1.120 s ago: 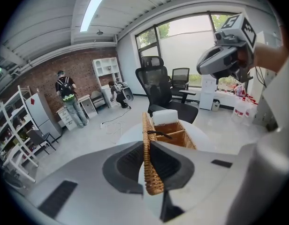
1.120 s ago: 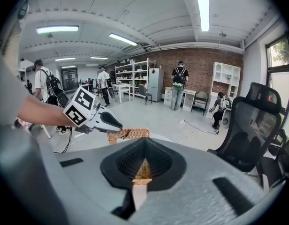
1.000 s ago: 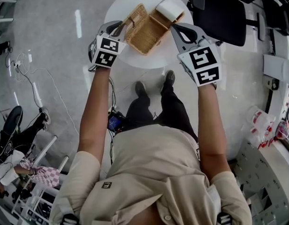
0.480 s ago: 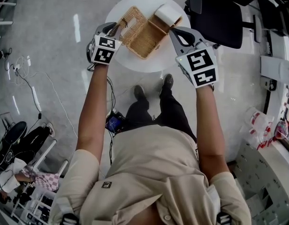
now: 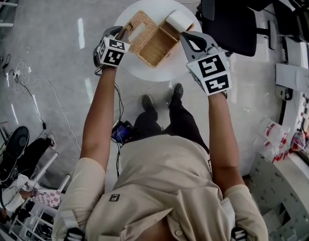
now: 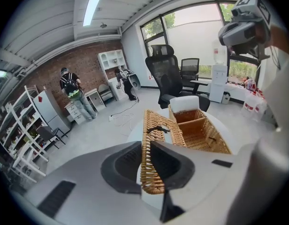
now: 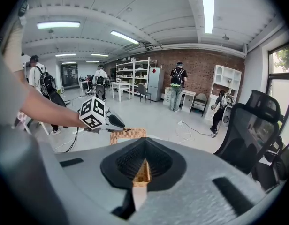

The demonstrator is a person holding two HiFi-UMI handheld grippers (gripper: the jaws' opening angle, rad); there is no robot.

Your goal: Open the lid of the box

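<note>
Now the lid has swung further back over the last second, from steeply tilted to leaning well out over the left side of the round white table, and we can see straight into the wicker box at the table's middle. We'd judge the opening all but done. The left gripper is clamped on the lid's free edge, and the right gripper is pinched on the box's wicker wall toward the table's right side, steadying it. Counting up: one box, one lid, one table, two grippers, and one white bundle at the box's far end.
</note>
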